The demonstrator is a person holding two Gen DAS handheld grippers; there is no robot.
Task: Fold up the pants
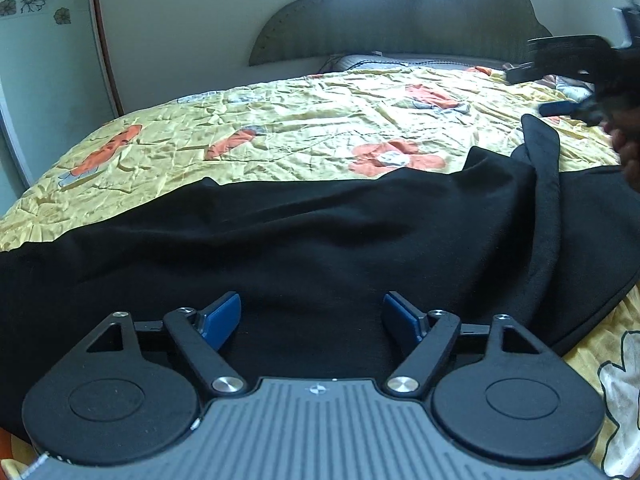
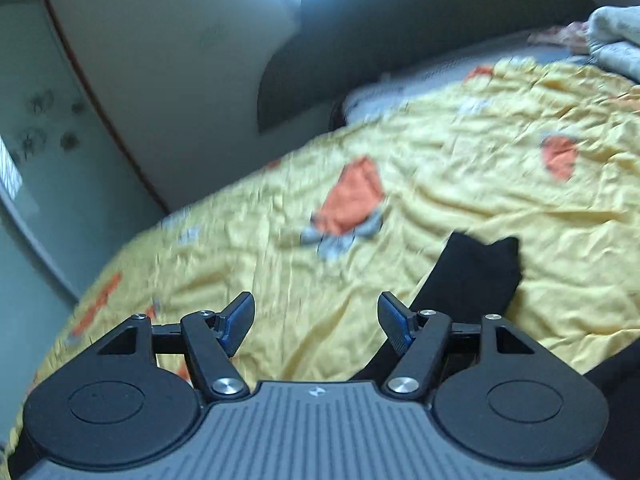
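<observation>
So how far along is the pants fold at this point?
Done: the black pants lie spread across the yellow bedspread, with one strip flipped over on the right. In hand: nothing; the left gripper and right gripper are both open and empty. Left: the tidy folds themselves; no compact stack shows yet.

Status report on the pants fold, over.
Left gripper open, low over the black pants, nothing pinched. Right gripper open, empty, above the yellow bedspread. Pants spread, rumpled, one strip flipped up. Nothing blocking.
</observation>
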